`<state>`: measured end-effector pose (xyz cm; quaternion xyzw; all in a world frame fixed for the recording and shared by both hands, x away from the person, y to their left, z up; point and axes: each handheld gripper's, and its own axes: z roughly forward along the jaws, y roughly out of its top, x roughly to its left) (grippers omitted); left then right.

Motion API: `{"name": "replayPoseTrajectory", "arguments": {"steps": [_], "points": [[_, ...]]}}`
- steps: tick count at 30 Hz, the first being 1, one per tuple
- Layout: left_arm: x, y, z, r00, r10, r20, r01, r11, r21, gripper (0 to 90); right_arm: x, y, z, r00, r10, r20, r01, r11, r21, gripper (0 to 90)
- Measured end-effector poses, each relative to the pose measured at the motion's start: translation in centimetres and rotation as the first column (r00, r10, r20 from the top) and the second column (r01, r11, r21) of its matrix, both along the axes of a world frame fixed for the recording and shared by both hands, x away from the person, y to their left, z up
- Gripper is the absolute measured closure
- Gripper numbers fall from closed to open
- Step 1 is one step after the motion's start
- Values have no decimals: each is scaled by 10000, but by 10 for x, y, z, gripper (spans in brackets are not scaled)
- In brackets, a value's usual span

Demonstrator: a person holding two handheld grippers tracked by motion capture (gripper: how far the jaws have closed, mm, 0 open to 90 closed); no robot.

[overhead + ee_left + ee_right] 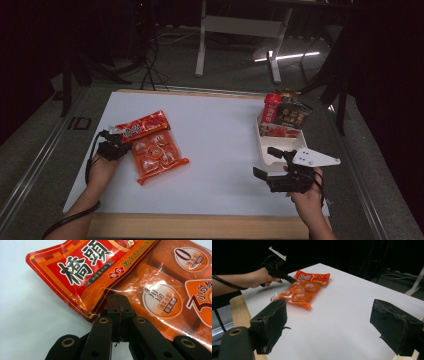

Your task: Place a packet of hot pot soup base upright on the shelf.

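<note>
Left hand-held gripper (117,305), jaws pinched shut on the orange snack packet's (155,150) edge, left of frame. Packet not yet lifted. Right hand-held gripper (342,327) gapes empty by the half-filled box (272,150), lower right.

A brightly lit white rectangular tabletop (220,150) stands against a dark room; glare streaks the glossy orange plastic snack packet (160,290), and near black jaws blur softly.
</note>
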<state>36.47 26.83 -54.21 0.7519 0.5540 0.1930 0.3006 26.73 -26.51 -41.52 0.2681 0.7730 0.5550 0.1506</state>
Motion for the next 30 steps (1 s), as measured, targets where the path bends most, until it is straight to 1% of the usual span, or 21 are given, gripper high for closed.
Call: {"name": "replayPoseTrajectory", "arguments": {"steps": [1,5,6,10,12,17,22,27,30], "points": [[1,0,0,10000,19,-29,-20,9999,-105,900,0,0,0,10000,5,10,-5,10000,-6,139],[3,-4,0,10000,-69,-7,69,10000,-36,900,0,1,1,10000,35,-7,-35,10000,-23,139],[4,-5,0,9999,-149,-18,149,9999,-33,900,-1,1,1,10000,26,48,-25,10000,-66,139],[8,-12,1,9990,-434,-51,433,9990,-101,900,-1,1,1,10000,17,32,-17,10000,-60,139],[11,-19,1,9981,-612,-41,611,9980,-170,900,-1,0,1,10000,36,4,-36,10000,6,139],[16,-32,2,9945,-1039,-107,1037,9945,-166,900,-1,0,0,10000,19,0,-19,10000,-68,139],[21,-48,2,9904,-1375,-120,1372,9902,-262,900,-1,0,0,10000,34,13,-33,9999,-137,139],[24,-68,3,9809,-1934,-205,1928,9808,-300,900,-2,-1,0,10000,60,-12,-60,9999,-84,139],[25,-83,4,9724,-2321,-225,2316,9725,-240,900,-2,-1,0,10000,68,-6,-68,9999,-134,139]]}}
